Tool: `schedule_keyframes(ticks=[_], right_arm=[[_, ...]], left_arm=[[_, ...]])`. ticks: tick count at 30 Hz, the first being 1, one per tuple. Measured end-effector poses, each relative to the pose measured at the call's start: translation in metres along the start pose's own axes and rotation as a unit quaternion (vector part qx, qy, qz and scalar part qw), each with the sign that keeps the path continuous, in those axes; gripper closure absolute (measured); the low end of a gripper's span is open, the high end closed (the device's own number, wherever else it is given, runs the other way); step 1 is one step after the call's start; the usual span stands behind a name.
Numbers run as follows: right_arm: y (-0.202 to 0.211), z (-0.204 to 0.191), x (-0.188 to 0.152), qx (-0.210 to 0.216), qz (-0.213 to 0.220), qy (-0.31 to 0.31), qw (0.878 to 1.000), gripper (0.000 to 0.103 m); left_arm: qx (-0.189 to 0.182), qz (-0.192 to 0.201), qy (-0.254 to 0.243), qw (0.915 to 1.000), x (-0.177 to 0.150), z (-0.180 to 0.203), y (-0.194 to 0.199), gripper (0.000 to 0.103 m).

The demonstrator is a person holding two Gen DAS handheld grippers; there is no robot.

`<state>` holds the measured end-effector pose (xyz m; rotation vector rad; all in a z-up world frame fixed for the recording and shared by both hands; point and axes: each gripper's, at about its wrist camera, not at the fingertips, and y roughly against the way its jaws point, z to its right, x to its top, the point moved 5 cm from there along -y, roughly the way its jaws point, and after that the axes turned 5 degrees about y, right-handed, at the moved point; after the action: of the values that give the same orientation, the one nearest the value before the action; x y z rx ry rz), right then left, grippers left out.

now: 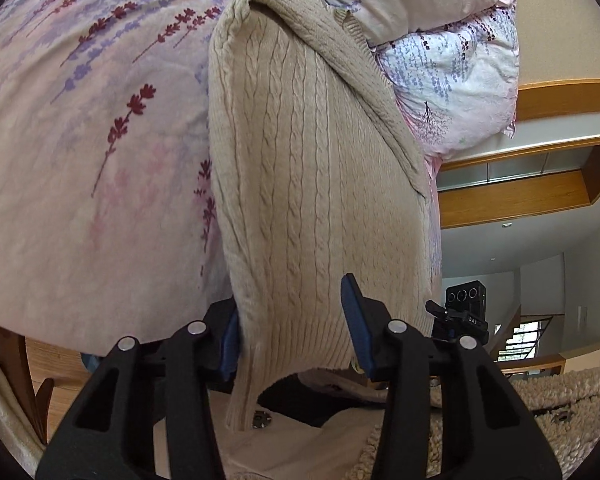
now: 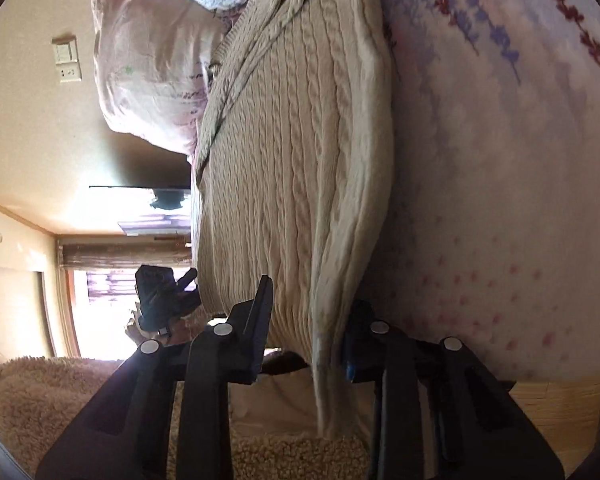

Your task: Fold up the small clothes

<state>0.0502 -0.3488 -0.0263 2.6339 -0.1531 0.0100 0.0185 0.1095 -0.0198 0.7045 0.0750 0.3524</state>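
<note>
A beige cable-knit sweater (image 1: pixel 308 168) lies folded lengthwise on the floral bed sheet (image 1: pixel 80 140), and its ribbed hem hangs over the bed's near edge. My left gripper (image 1: pixel 290 300) straddles that hem. Its blue pads (image 1: pixel 230 340) stand apart with the cloth between them and do not pinch it. In the right wrist view the sweater (image 2: pixel 300 152) runs away from me, and my right gripper (image 2: pixel 312 296) brackets its hem and thick folded edge, jaws still apart. Each gripper shows in the other's view, the right gripper (image 1: pixel 464 312) and the left gripper (image 2: pixel 160 296).
Two floral pillows (image 1: pixel 452 68) are stacked at the head of the bed beyond the sweater's collar. A person's beige fleece coat (image 1: pixel 560 392) fills the lower edge of both views. Wooden floor (image 2: pixel 552 404) shows beside the bed, and a bright window (image 2: pixel 100 312) lies behind.
</note>
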Motion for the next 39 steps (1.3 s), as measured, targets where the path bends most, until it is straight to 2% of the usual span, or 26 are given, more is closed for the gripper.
schedule_keyframes(ticks=[3, 6, 7, 8, 11, 17, 24, 33, 39], right_arm=[[-0.004, -0.001, -0.005, -0.001, -0.008, 0.000, 1.000, 0.076], [-0.008, -0.003, -0.006, -0.006, -0.016, 0.011, 1.000, 0.093], [-0.009, -0.006, -0.004, -0.011, -0.016, 0.021, 1.000, 0.095], [-0.009, -0.010, -0.002, -0.014, -0.013, 0.031, 0.999, 0.095], [-0.004, -0.022, 0.009, -0.017, 0.015, 0.060, 0.998, 0.095], [0.020, -0.040, 0.042, -0.033, 0.096, 0.102, 0.990, 0.095], [0.048, -0.059, 0.089, -0.041, 0.190, 0.131, 0.972, 0.096], [0.055, -0.077, 0.140, -0.036, 0.235, 0.148, 0.960, 0.096], [0.056, -0.077, 0.180, -0.040, 0.264, 0.144, 0.953, 0.096]], left_arm=[[0.006, -0.017, -0.004, 0.9998, -0.005, 0.003, -0.004, 0.063], [0.018, -0.032, -0.019, 0.9992, -0.007, 0.008, -0.009, 0.079], [0.023, -0.036, -0.023, 0.9988, -0.006, 0.008, -0.010, 0.089], [0.024, -0.038, -0.026, 0.9986, -0.004, 0.009, -0.010, 0.094], [0.013, -0.027, -0.036, 0.9989, 0.005, 0.014, -0.003, 0.096], [-0.017, 0.043, -0.045, 0.9979, 0.044, 0.025, 0.022, 0.096], [-0.061, 0.134, -0.034, 0.9886, 0.107, 0.043, 0.051, 0.096], [-0.063, 0.163, -0.045, 0.9836, 0.169, 0.072, 0.041, 0.097], [-0.072, 0.175, -0.022, 0.9816, 0.209, 0.079, 0.029, 0.097]])
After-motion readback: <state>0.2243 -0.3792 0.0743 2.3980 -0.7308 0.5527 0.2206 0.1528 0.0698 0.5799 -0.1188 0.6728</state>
